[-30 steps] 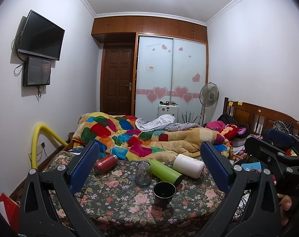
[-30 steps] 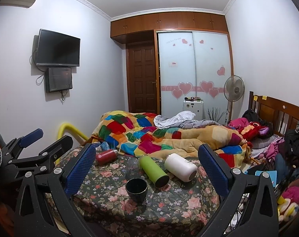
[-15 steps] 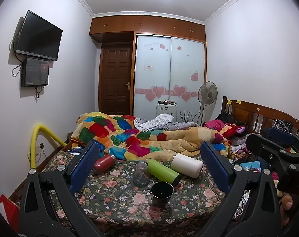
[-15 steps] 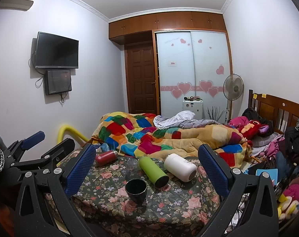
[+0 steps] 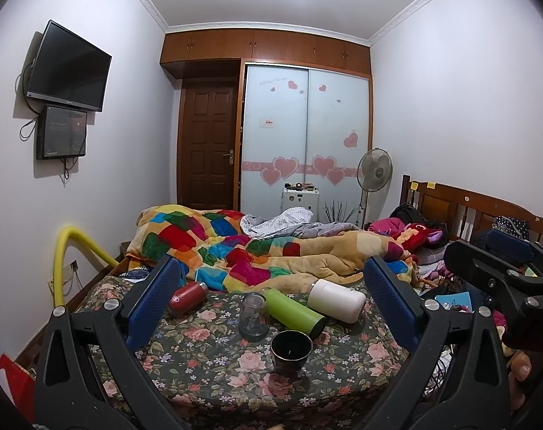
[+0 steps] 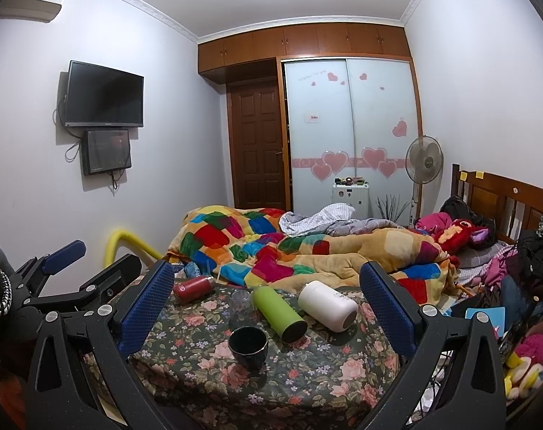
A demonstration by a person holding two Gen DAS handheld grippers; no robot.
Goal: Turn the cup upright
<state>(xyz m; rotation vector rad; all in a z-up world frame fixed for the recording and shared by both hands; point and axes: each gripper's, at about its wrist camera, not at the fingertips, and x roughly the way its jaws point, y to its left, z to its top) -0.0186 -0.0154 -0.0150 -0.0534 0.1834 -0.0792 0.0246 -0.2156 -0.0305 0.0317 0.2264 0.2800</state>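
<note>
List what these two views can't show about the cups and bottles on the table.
- Glass jar: clear and small in both views; which end is up cannot be told.
- Red bottle: near end hidden behind the right tool's blue finger in the right view.
- White bottle: label print too small to read.
- Black cup: upright, mouth open; its inside is too dark to see contents.

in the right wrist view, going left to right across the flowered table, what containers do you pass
red bottle → clear glass → green bottle → white bottle. The dark cup overlaps the glass's span, so it is left out.
</note>
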